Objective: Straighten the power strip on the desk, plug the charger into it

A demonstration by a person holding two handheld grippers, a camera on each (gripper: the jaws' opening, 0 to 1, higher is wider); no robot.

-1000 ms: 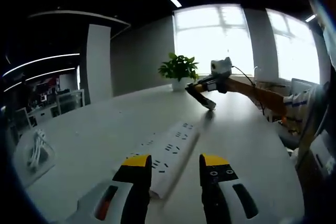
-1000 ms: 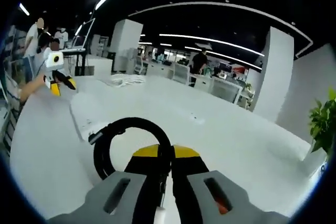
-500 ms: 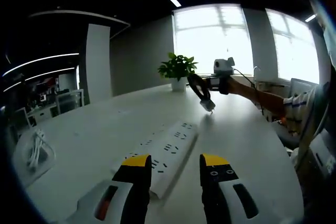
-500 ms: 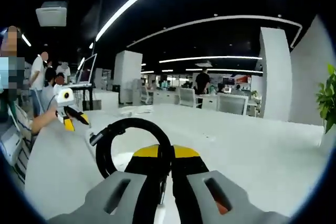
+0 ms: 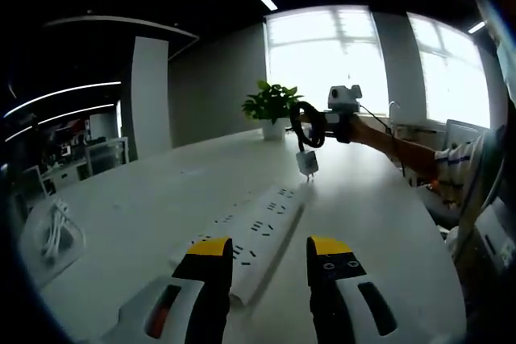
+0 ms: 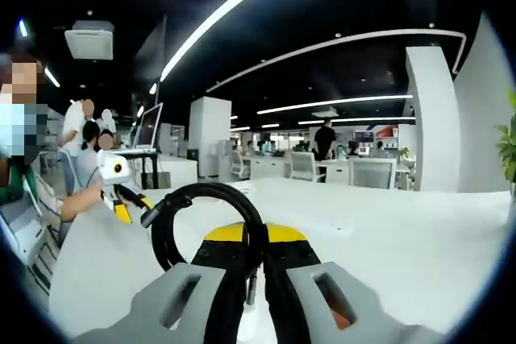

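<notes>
A white power strip [image 5: 256, 230] lies on the white desk [image 5: 145, 215], running away from my left gripper [image 5: 270, 249]. That gripper is open, and the strip's near end sits between its yellow-tipped jaws. Beyond the strip's far end, my right gripper [image 5: 310, 128] hovers above the desk, shut on a black coiled cable [image 5: 307, 122]. A white charger [image 5: 307, 163] dangles from the coil over the strip's far end. In the right gripper view, the cable loop [image 6: 181, 199] stands up from the shut right gripper [image 6: 251, 235], and the left gripper [image 6: 121, 199] shows far left.
A potted plant [image 5: 274, 104] stands at the desk's far edge by the bright windows. A bundle of white cable [image 5: 55, 230] lies at the left. The person's sleeve and arm [image 5: 403, 151] reach in from the right. Several people [image 6: 85, 130] stand by distant desks.
The right gripper has risen off the desk with the cable, and the charger now hangs free over the strip's far end. The left gripper and the strip have stayed put.
</notes>
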